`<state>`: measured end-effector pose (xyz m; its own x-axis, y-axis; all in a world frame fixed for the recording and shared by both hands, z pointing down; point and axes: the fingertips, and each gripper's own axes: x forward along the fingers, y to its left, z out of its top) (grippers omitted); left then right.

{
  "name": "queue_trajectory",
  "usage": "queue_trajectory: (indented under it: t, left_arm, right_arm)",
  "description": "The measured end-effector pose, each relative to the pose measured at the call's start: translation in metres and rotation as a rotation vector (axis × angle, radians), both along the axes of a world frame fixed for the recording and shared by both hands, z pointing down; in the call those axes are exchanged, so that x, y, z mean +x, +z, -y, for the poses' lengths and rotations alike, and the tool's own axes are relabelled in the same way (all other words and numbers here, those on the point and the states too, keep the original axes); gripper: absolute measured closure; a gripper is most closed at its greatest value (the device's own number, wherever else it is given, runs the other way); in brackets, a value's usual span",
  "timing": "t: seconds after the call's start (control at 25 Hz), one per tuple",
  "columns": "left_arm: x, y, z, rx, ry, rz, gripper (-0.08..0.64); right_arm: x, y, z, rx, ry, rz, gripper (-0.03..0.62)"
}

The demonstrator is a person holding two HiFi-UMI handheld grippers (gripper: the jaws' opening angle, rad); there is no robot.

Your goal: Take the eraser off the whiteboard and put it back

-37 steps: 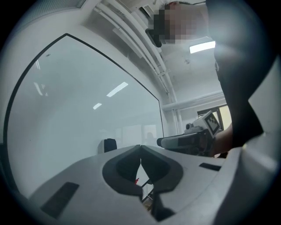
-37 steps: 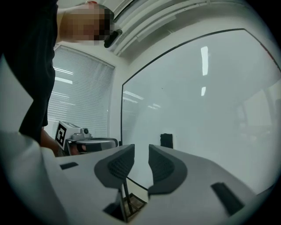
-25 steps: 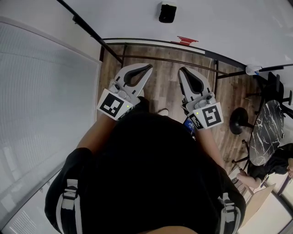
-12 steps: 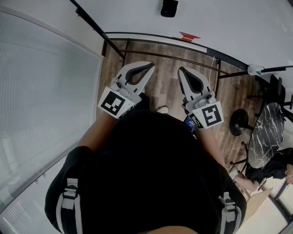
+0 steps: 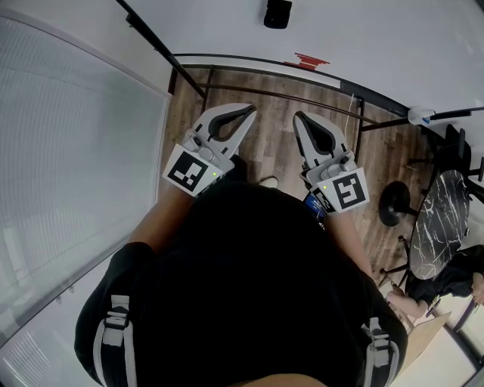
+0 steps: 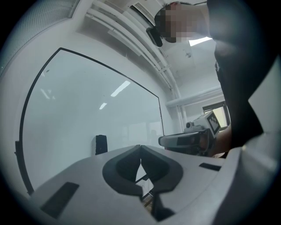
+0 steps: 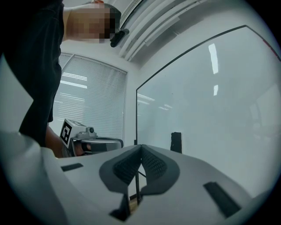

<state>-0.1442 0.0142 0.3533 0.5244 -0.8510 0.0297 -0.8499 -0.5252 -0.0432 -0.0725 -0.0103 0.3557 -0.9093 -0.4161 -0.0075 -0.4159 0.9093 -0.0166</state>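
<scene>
Here, nearest the body, the left tool (image 5: 243, 115) and right tool (image 5: 301, 119) are both pressed together and empty. They point level at the whiteboard (image 5: 378, 45), likely readying a reach. Farther off, the black eraser (image 5: 277, 14) clings there, untouched.

You hold both claws out level in front of your body, side by side and apart. Your left claw (image 5: 246, 113) is closed, tips touching, with nothing between them. Your right claw (image 5: 298, 117) is closed and empty too.
</scene>
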Motion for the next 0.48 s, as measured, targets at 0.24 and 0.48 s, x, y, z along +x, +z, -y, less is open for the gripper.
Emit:
queue_trajectory:
  t: [0.24, 0.48]
  left_arm:
    - [0.0022, 0.0018, -0.0001, -0.002, 0.004, 0.001, 0.555]
    - [0.0046, 0.0029, -0.0011, -0.002, 0.008, 0.004, 0.555]
  right_arm:
    - [0.0012, 0.0024, -0.0003, -0.016, 0.007, 0.004, 0.589]
    - [0.0023, 0.004, -0.0011, -0.015, 0.004, 0.0, 0.589]
